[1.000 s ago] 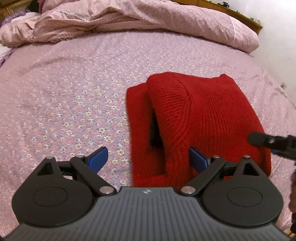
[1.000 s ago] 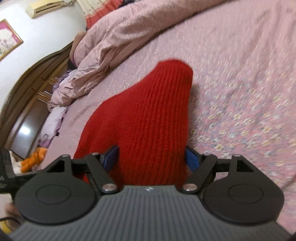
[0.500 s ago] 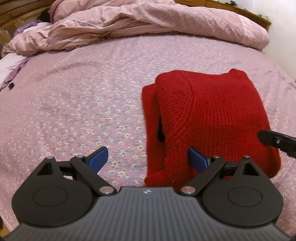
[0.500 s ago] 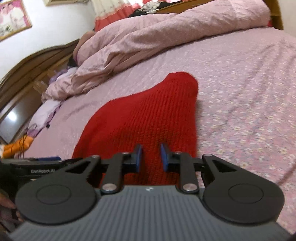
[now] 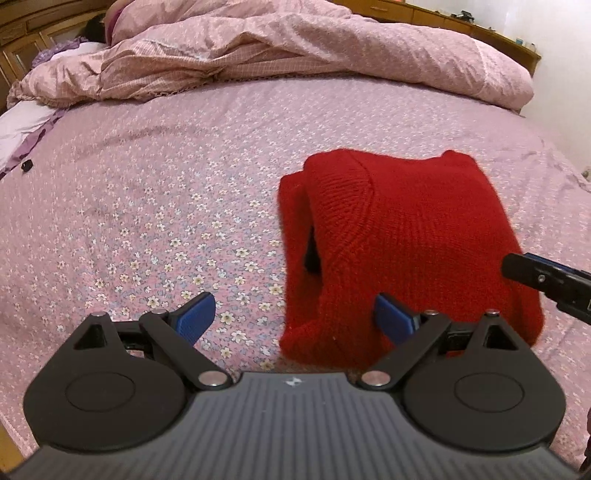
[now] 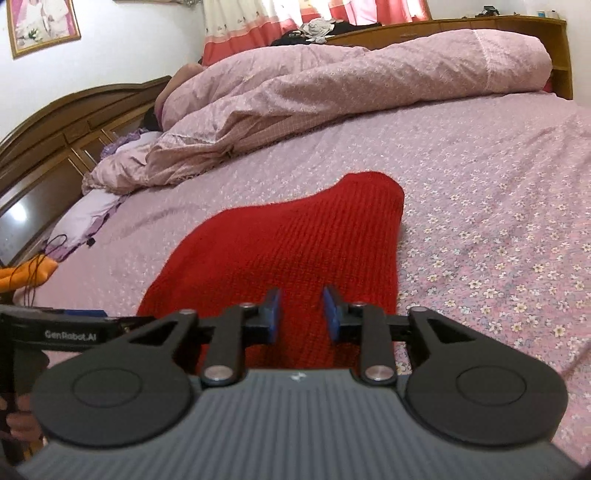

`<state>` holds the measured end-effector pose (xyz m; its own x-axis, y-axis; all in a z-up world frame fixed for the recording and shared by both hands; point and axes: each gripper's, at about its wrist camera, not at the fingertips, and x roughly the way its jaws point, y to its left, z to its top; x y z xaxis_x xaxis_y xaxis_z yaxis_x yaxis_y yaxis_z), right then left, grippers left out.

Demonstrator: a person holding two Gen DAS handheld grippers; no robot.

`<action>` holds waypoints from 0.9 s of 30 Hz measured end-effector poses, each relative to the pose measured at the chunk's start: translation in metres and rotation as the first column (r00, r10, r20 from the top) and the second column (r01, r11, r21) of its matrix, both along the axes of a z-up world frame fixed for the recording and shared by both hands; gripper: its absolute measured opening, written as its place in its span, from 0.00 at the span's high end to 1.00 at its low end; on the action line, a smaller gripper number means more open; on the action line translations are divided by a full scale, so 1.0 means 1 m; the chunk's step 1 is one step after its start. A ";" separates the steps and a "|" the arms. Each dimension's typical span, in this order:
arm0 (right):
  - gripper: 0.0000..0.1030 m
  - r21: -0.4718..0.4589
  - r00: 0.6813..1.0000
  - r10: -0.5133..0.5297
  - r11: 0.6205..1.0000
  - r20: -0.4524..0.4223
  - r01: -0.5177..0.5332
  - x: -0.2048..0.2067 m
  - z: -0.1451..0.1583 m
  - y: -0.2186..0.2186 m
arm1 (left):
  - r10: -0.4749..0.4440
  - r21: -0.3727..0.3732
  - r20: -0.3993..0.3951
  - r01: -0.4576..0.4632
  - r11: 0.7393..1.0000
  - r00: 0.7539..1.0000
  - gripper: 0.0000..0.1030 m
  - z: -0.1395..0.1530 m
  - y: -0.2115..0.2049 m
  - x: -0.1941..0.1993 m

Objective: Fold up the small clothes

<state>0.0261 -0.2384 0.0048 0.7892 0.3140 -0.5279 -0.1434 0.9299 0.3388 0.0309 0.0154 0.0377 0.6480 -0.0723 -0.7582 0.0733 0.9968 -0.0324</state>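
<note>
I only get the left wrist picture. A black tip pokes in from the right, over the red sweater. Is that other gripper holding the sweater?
Observer: No. In the right wrist view the right gripper has a gap between its pads. Its jaws have just been opening, and no fold of the red sweater is pinched.
Operator: What's on the wall over there?
Observer: A framed picture hangs on the white wall, at the top left.
Operator: Is anything lying next to the bed?
Observer: Something orange with a dark cord across it, at the left edge. I cannot tell what it is.
</note>
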 end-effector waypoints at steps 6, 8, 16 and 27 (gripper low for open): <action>0.44 0.015 1.000 0.004 1.000 0.020 -0.004 -0.018 0.015 0.003 | -0.019 -0.040 -0.003 0.019 0.999 1.000 0.07 0.017 -0.004 -0.019; 0.43 0.024 1.000 0.005 1.000 0.016 -0.006 -0.024 0.020 0.004 | -0.023 -0.057 -0.012 0.023 0.998 1.000 0.05 0.021 -0.005 -0.024; 0.26 0.006 0.999 -0.018 1.000 -0.027 0.018 -0.051 0.028 0.006 | -0.037 -0.045 -0.044 0.035 0.998 0.998 0.02 0.026 -0.020 -0.043; 0.26 -0.036 0.993 -0.031 0.999 -0.113 0.027 -0.058 0.011 0.007 | -0.064 -0.013 -0.128 0.063 0.998 0.990 0.02 0.006 -0.035 -0.038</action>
